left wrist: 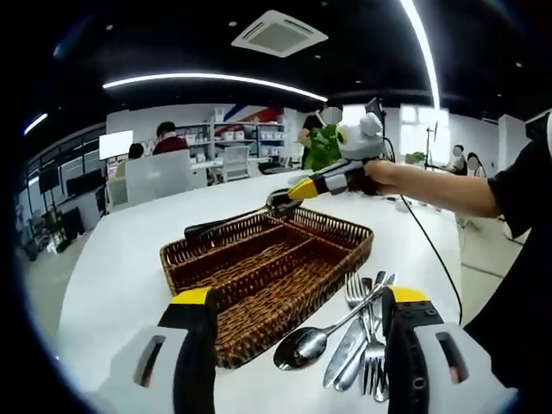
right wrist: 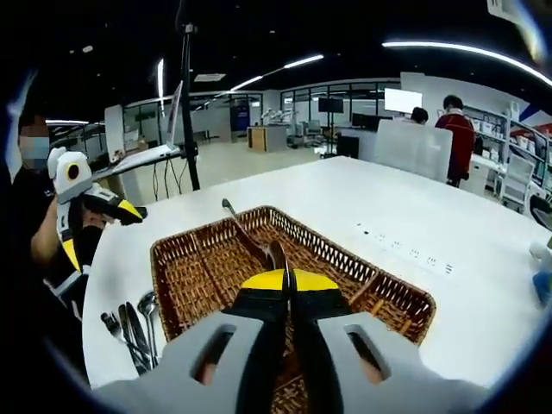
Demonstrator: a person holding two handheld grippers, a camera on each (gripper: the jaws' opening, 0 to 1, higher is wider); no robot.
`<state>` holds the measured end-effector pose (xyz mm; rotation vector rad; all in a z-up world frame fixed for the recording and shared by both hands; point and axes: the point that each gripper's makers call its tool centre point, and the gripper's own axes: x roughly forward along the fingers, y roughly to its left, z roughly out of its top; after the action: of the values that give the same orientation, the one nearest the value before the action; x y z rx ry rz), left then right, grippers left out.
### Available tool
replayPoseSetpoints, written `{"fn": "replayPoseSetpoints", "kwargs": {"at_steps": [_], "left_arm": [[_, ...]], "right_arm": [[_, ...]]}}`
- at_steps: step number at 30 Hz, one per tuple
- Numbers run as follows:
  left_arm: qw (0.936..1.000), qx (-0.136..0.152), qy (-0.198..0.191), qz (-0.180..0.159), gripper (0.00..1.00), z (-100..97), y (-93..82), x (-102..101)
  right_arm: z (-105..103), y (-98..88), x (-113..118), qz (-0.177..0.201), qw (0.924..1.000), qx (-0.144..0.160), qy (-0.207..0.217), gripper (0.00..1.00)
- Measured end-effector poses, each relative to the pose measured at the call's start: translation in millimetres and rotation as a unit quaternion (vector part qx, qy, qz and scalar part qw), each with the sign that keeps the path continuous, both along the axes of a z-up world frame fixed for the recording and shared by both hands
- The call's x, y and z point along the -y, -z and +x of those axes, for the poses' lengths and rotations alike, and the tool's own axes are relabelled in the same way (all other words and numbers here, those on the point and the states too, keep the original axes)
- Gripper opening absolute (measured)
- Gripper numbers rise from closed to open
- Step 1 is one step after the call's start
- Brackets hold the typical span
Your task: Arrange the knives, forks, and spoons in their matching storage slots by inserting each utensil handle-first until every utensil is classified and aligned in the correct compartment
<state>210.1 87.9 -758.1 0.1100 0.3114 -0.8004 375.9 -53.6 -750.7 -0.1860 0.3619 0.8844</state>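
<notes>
Wicker basket [right wrist: 198, 259] on white bench [right wrist: 405, 207]. Right gripper [right wrist: 289, 278] clenched on utensil [right wrist: 246, 233] above basket. Left gripper [left wrist: 297, 302] released, near loose cutlery [left wrist: 358, 332].

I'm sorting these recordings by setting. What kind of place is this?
Probably an open-plan office or lab: a long white table with a brown wicker tray, shelving behind, ceiling air-conditioning vent.
</notes>
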Motion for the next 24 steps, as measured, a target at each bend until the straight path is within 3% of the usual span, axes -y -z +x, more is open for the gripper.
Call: {"fn": "replayPoseSetpoints", "kwargs": {"at_steps": [14, 24], "left_arm": [[1.0000, 0.004, -0.008, -0.003, 0.96, 2.6, -1.4, -3.4], [0.9999, 0.001, -0.012, -0.001, 0.99, 0.1, 1.3, -9.8]], "right_arm": [[46.4, 30.6, -15.3, -0.035, 0.9986, -0.041, 0.002, 0.00], [69.5, 52.0, -17.6, -0.011, 0.9958, -0.088, 0.022, 0.00]]}}
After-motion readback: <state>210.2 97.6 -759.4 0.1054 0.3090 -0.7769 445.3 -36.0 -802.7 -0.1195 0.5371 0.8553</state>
